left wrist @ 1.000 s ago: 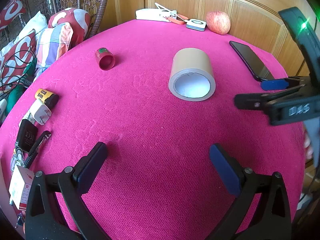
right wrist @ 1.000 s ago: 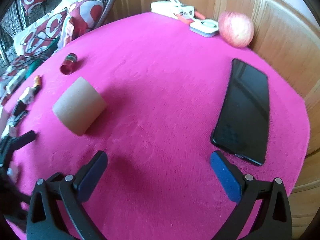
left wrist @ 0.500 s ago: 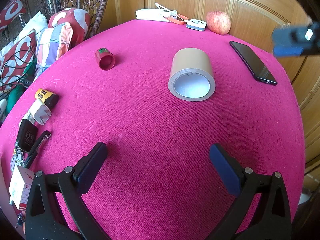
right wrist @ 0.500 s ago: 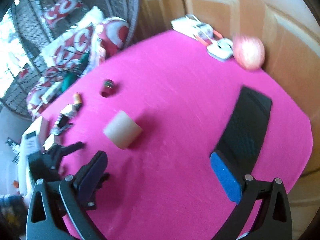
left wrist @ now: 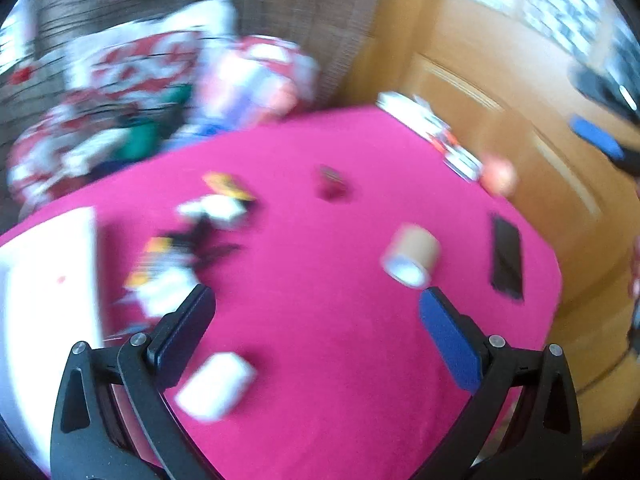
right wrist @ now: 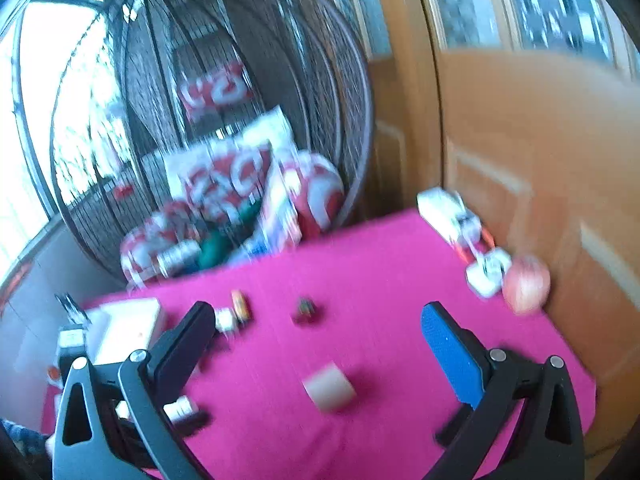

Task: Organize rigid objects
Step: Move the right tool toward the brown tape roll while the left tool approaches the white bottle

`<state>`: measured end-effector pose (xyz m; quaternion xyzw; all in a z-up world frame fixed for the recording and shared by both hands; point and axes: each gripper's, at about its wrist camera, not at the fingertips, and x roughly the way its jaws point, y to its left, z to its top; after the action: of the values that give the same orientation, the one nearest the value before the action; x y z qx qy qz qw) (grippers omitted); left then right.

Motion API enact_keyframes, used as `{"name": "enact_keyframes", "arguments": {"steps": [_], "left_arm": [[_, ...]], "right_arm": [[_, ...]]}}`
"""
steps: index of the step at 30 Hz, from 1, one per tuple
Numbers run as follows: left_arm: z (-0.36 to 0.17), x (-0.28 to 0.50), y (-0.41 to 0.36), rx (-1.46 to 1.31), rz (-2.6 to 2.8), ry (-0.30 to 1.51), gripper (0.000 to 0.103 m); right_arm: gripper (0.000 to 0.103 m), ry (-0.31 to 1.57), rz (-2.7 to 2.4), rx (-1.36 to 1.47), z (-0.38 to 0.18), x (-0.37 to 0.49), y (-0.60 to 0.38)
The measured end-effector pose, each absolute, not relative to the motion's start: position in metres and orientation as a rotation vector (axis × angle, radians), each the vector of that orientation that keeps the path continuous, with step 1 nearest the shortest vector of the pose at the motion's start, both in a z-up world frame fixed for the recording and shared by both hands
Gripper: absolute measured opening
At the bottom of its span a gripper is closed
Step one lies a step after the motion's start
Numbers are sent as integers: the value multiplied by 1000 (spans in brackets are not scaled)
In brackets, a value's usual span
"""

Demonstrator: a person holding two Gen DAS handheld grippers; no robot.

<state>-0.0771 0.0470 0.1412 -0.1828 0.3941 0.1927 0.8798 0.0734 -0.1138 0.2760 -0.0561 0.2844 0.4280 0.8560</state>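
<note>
Both claws hang high over the pink tabletop [left wrist: 320, 340], jaws spread wide and holding nothing. From the left claw [left wrist: 316, 320] the tape roll [left wrist: 412, 256] lies ahead and to the right, on its side with its open core facing near. The phone [left wrist: 507, 258] lies farther right, long axis running near to far. The right claw [right wrist: 316, 336] looks nearer the roll, I'd judge, though blur makes that uncertain.

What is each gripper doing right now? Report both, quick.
Left gripper: open, holding nothing, above the pink tablecloth.
Right gripper: open, holding nothing.
</note>
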Motion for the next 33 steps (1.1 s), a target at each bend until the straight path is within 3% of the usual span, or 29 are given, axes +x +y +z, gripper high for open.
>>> {"name": "enact_keyframes", "arguments": {"steps": [3,8,13,16,20,24,30,31,33], "left_arm": [[187,-96,78,-435,561,825,103],[269,-133,88,-330,739,658,103],[314,-155,86,-233,920,576,103],[293,-157,105,-280,891,651,103],[230,-165,126,-424,786,726,103],[163,-158,113,-485,683,869,103],[104,-131,75,-384,612,1049,102],[94,-125,72,-374,598,1076,100],[76,-118,71,-374,575,1115,84]], "right_arm": [[103,505,947,-69,306,68,-109],[103,394,992,-5,346,58,-101],[103,298,980,48,377,48,-101],[103,297,1049,64,376,50,-98],[103,483,1114,-31,336,66,-75],[103,558,1114,-110,293,75,-65],[103,659,1081,-332,235,90,-63],[103,686,1067,-371,224,93,-62],[103,744,1047,-437,202,101,-60]]}}
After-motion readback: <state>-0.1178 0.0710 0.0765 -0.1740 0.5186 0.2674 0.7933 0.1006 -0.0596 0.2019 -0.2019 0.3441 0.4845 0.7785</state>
